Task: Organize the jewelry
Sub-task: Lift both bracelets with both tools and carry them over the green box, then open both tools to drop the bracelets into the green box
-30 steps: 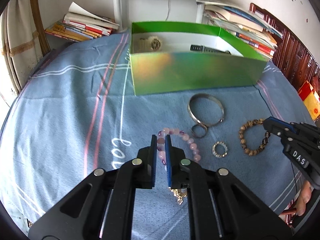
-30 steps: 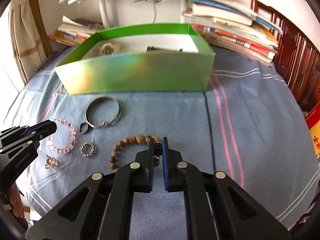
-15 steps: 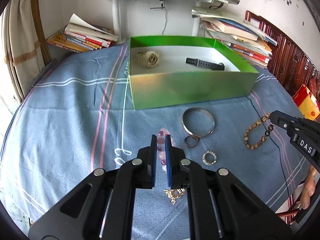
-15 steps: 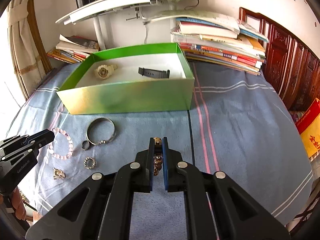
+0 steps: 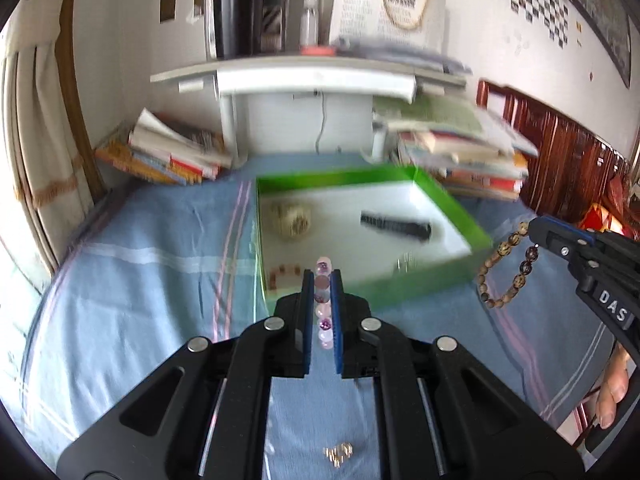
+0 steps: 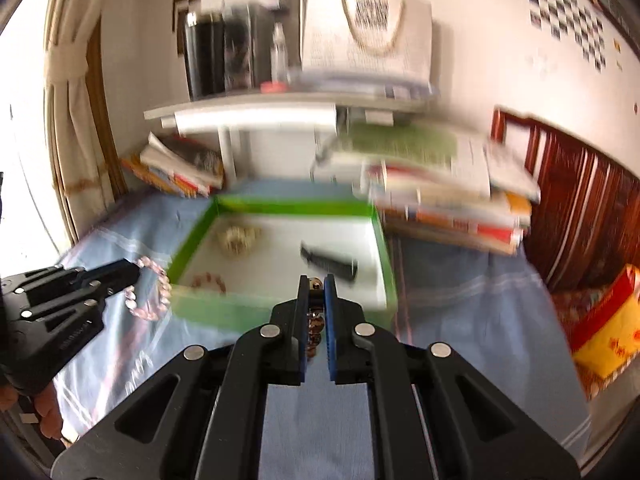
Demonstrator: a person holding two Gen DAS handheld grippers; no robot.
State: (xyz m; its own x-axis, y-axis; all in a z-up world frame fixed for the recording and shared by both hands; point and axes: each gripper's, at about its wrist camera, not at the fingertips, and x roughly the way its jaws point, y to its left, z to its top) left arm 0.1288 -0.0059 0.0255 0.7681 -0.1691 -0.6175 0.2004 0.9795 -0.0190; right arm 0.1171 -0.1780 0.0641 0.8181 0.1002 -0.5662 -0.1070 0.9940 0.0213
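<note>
Currently the left claw point(image 5: 320, 280) is clamped on a bracelet of round pink and purple translucent beads point(image 5: 323, 304), and the right claw point(image 6: 315, 284) is clamped on a bracelet of brown wooden beads point(image 6: 315, 322). Each bracelet is gripped across one bead section only, so the rest of the loop hangs free below the jaws; in the opposite camera the pink loop point(image 6: 150, 290) dangles from the left claw's tip and the brown loop point(image 5: 506, 268) dangles from the right claw's tip. Both loops are clear of the blue striped cloth point(image 5: 140, 300) that covers the surface, which is judged to be a bed rather than a worktop. The open green cardboard box with a white floor point(image 5: 452, 204) lies directly ahead of both claws, and it is judged to be the destination, since it already holds a cream wristwatch point(image 5: 291, 218), a black watch strap point(image 5: 396, 226) and a short string of reddish beads point(image 5: 284, 272) near its front wall. Carrying the bracelets high lets them pass over that front wall without snagging. A small gold trinket point(image 5: 339, 453) remains on the cloth below the left claw. The pink beads appear glossy and evenly sized; the wooden beads appear matt, mottled and mixed light and dark. Both frames are motion-blurred, so finer detail cannot be read.
</note>
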